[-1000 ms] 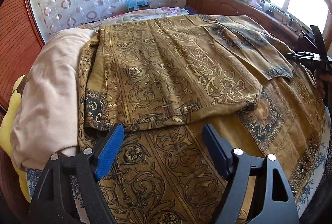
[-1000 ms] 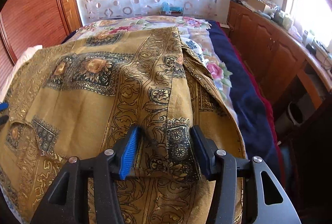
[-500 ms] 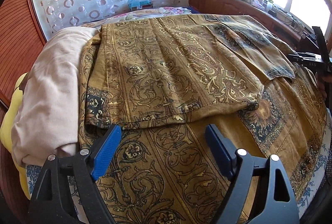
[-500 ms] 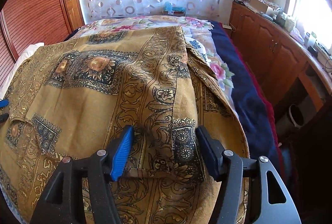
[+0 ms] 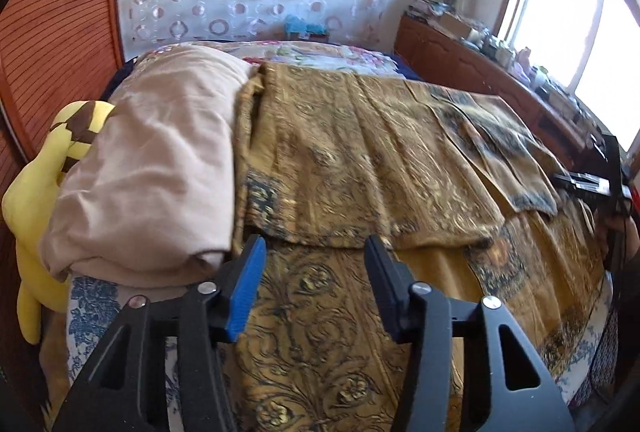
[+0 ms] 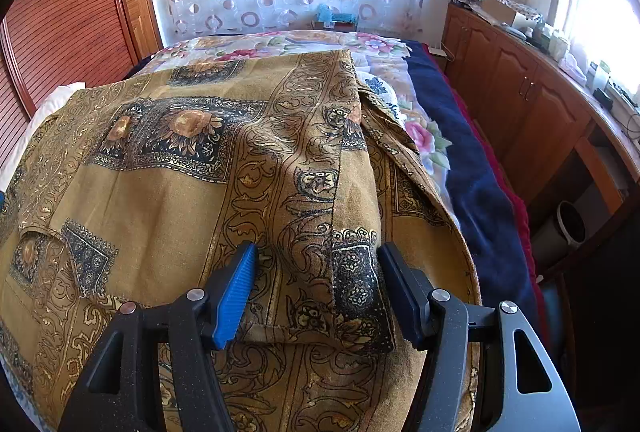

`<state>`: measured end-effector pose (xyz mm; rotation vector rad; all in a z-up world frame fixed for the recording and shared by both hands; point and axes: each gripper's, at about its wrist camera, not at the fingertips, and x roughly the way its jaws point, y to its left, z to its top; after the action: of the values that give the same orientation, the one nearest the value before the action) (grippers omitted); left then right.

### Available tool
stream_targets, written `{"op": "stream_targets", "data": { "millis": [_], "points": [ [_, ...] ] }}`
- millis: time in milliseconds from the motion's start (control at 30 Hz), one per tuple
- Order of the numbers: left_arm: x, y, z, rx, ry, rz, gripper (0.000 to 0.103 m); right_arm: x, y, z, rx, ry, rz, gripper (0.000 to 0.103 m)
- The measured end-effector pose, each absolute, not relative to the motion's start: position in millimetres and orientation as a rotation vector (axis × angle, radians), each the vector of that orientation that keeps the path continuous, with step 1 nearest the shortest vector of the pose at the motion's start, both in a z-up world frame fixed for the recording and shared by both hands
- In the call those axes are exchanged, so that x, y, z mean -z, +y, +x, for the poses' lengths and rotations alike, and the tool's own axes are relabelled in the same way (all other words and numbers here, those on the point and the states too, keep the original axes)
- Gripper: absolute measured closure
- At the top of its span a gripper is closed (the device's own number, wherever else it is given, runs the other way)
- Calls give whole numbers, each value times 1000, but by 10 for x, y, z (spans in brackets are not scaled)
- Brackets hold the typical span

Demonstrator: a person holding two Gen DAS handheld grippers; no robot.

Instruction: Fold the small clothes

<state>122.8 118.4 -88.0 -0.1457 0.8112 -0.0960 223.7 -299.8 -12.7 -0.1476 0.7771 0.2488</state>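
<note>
A gold-brown patterned garment (image 5: 360, 159) lies spread on the bed, its upper part folded over toward me, with a folded edge across the middle. My left gripper (image 5: 312, 264) is open and empty, just short of that folded edge. In the right wrist view the same garment (image 6: 192, 159) covers the bed, and a folded flap with a dark patterned corner (image 6: 352, 280) lies between the jaws of my right gripper (image 6: 316, 272), which is open above it. The right gripper also shows at the far right of the left wrist view (image 5: 592, 183).
A folded beige cloth (image 5: 160, 159) lies left of the garment, with a yellow plush toy (image 5: 36, 183) beyond it. A floral bedsheet (image 6: 304, 41) and a dark blue blanket (image 6: 472, 175) lie on the bed's right side. A wooden cabinet (image 6: 528, 103) stands along the window wall.
The left gripper has pulled back and swung left, so the beige cloth and yellow toy now show more. The right gripper has barely moved and stays open over the flap.
</note>
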Motion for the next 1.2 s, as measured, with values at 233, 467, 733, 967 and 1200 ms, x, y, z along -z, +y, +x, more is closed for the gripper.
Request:
{"op": "stream_targets", "data": {
  "millis": [233, 467, 733, 967, 1200],
  "points": [
    [1041, 1270, 1449, 50, 890, -137, 67, 131, -3005, 2236, -249, 777, -148, 39],
    [1045, 1329, 1499, 53, 879, -212, 55, 142, -3002, 2230, -249, 777, -147, 38],
    [1045, 1284, 1637, 13, 868, -197, 52, 145, -3005, 2228, -249, 776, -147, 38],
    [1036, 1283, 1693, 13, 863, -187, 63, 147, -3004, 2226, -249, 776, -147, 38],
    [1016, 1327, 1719, 31, 856, -200, 95, 151, -3004, 2226, -249, 776, -147, 38]
  ]
}}
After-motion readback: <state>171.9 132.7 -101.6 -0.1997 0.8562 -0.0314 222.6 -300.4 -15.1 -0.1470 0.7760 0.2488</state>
